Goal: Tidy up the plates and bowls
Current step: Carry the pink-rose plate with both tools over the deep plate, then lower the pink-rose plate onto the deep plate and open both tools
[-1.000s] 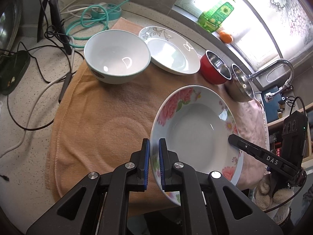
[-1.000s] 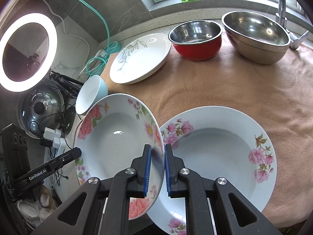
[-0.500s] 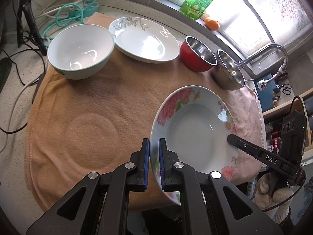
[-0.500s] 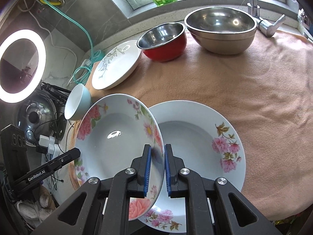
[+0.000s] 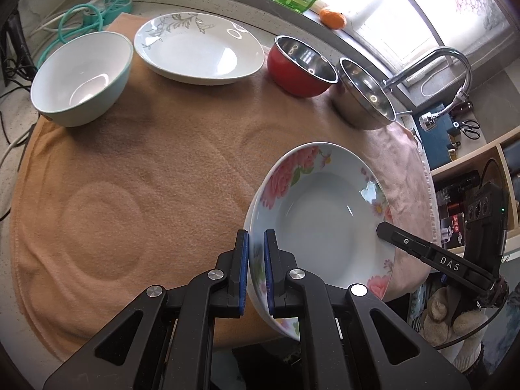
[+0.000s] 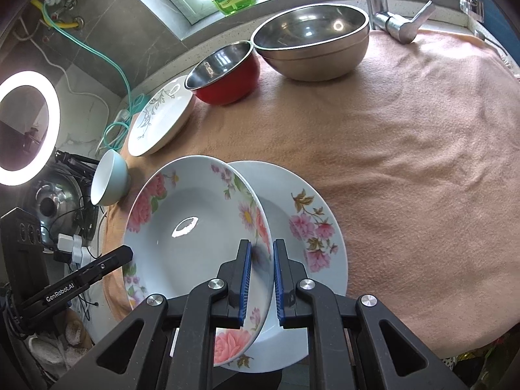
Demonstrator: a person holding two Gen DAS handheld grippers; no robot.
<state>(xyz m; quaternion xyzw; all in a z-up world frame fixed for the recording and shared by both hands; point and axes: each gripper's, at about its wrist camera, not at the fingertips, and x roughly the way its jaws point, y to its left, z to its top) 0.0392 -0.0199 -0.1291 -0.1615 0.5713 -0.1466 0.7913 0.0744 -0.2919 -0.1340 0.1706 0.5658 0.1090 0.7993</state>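
Floral plate (image 6: 195, 227) pinched by both claws (image 5: 255, 271) (image 6: 260, 279), above second empty plate (image 6: 302, 214).

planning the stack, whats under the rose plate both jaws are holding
In the right wrist view, a second floral plate lies on the towel beneath the held rose plate. Its left part is covered.

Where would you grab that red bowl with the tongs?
Pinch the thin steel rim of the red bowl from above, one finger inside, one outside. It stands upright and open, and its rounded wall looks too wide and slippery to clamp. Take the near side, away from the steel bowl.
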